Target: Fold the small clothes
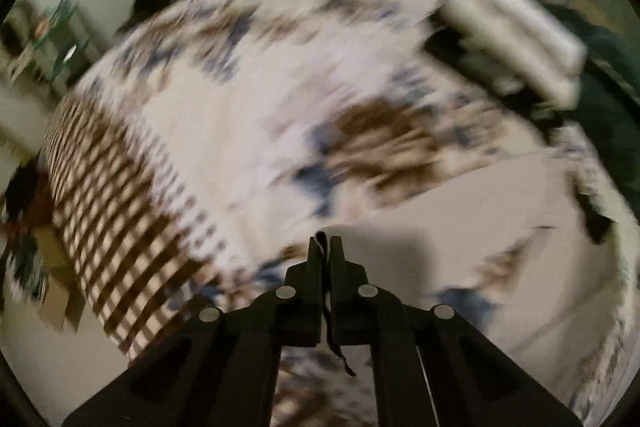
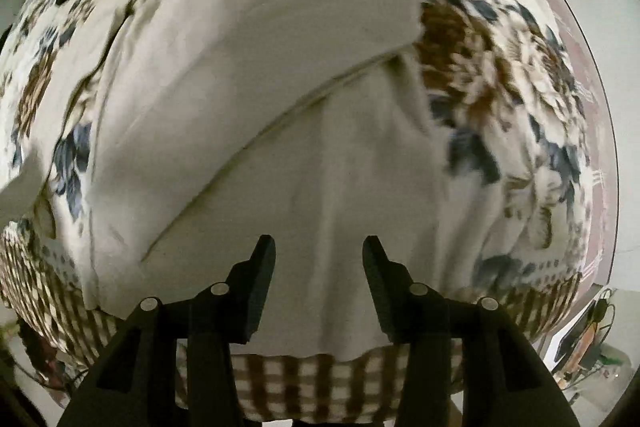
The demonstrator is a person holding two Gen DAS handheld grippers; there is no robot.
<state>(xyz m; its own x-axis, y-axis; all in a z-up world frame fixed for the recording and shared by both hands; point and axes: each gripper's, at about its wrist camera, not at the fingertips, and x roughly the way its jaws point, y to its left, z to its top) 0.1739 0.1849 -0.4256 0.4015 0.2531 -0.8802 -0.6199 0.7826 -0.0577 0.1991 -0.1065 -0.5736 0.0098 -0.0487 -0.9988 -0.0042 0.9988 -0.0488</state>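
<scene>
A pale beige garment (image 2: pixel 256 99) lies spread on a floral bedspread (image 2: pixel 504 75), with a fold seam running diagonally across it. My right gripper (image 2: pixel 319 251) is open and empty just above the garment's near part. In the blurred left wrist view my left gripper (image 1: pixel 325 243) is shut on a thin edge of the pale garment (image 1: pixel 472 219), which trails to the right; a dark thread hangs between the fingers.
The bed has a brown checked border (image 1: pixel 116 227) at its edge. White folded items (image 1: pixel 516 31) and dark cloth (image 1: pixel 608 99) lie at the far side of the bed. A cluttered shelf (image 1: pixel 52 31) stands by the wall.
</scene>
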